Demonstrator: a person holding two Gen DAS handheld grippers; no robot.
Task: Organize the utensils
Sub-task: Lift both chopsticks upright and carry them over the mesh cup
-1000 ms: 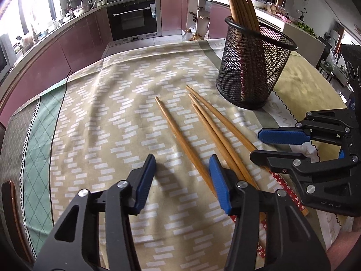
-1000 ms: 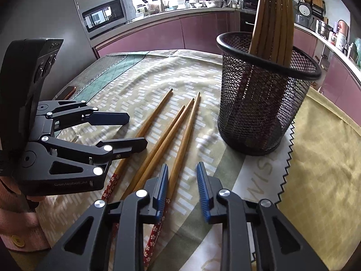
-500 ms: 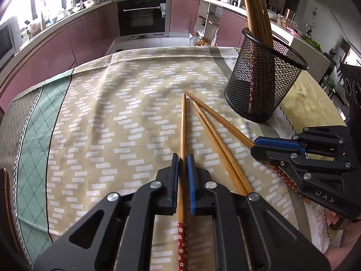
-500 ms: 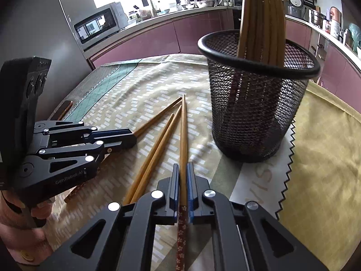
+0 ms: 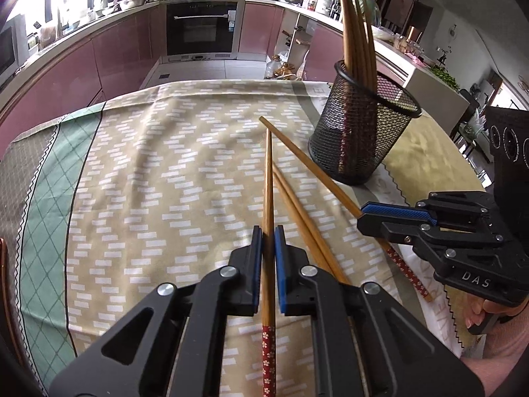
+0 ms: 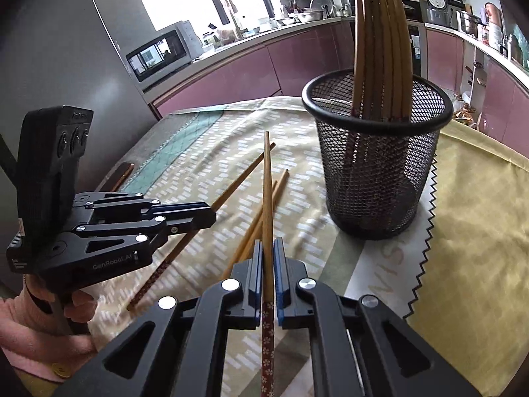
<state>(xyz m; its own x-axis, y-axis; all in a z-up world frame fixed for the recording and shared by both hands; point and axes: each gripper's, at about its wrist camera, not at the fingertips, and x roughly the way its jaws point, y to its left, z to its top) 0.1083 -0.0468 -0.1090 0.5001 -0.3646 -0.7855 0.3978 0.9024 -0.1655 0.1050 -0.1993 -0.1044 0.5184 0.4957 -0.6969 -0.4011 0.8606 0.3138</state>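
Observation:
My left gripper [image 5: 268, 231] is shut on a wooden chopstick [image 5: 268, 182] with a red flowered end, held above the cloth and pointing away. My right gripper [image 6: 268, 243] is shut on another such chopstick [image 6: 266, 185], also lifted. Two chopsticks [image 5: 297, 208] lie on the cloth between the grippers. A black mesh holder [image 5: 360, 125] with several upright chopsticks stands at the right in the left wrist view and ahead right in the right wrist view [image 6: 380, 172]. Each gripper shows in the other's view: the right one [image 5: 393, 218], the left one [image 6: 195, 215].
The table wears a beige patterned cloth [image 5: 165, 182] with a green band at the left [image 5: 43, 198] and a yellow cloth [image 6: 479, 215] under the holder's far side. Kitchen counters and an oven [image 5: 201, 26] stand beyond the table.
Both grippers closed on a chopstick each, then lifted them off the cloth. The views have risen, and the holder now sits lower and farther in both.

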